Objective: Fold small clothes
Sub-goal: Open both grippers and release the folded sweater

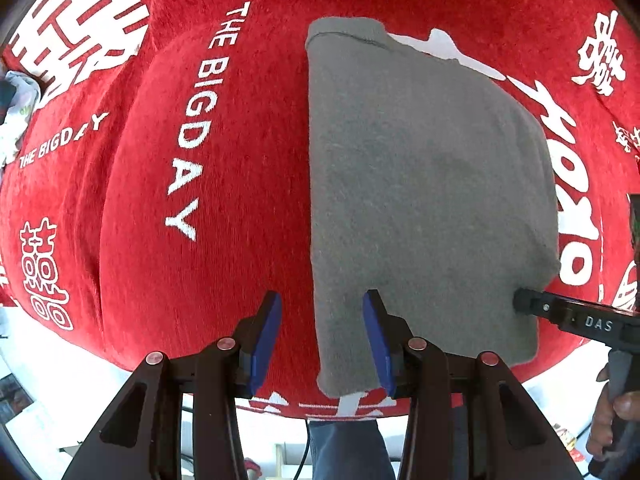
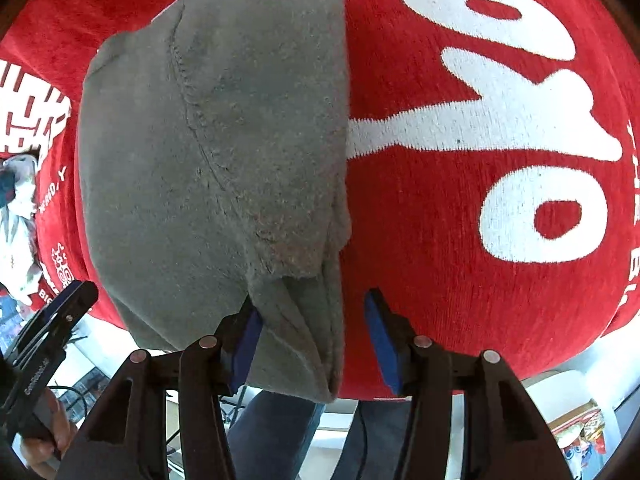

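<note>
Nearby, gray garment (image 1: 424, 184) edges free

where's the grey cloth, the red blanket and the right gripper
grey cloth (image 1: 420, 168): left wrist view, middle of its flat top.
red blanket (image 1: 248, 128): left wrist view, bare red area beside the white lettering.
right gripper (image 2: 312, 336): right wrist view, midway between its blue fingertips.

A red cloth (image 1: 248, 128) with white lettering and characters is covering the work surface. Past the red cloth's left edge a crumpled pale bundle of fabric (image 1: 16, 116) is lying. Below its near edge, dark blue trouser legs (image 2: 276, 436) are showing, and colourful packaging (image 2: 580, 436) is sitting beyond its lower right corner.
</note>
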The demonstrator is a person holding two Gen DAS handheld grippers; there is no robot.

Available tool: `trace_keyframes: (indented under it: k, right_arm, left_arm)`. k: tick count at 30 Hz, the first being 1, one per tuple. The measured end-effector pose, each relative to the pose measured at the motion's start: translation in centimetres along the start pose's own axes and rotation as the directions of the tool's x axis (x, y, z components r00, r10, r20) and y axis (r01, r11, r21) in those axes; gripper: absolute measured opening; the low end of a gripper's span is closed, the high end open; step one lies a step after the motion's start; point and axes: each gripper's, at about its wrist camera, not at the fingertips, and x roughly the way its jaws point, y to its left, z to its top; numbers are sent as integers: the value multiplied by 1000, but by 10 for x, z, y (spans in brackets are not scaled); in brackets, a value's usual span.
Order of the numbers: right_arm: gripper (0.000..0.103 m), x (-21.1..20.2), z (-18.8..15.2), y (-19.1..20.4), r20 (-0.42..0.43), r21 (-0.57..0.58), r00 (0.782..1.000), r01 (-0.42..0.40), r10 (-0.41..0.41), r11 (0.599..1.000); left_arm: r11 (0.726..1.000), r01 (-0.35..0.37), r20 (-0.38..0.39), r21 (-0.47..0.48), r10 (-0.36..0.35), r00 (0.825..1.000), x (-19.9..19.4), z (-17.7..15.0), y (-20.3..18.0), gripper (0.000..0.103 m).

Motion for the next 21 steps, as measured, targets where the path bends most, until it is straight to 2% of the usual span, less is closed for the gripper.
trace_keyframes:
  k: [21]
  right_arm:
    - [56,-9,-4,-3,35,-2,999,-22,22,1000]
  left_arm:
    - [1000,-10,22,28,9,1000,-17,-2,-8,44]
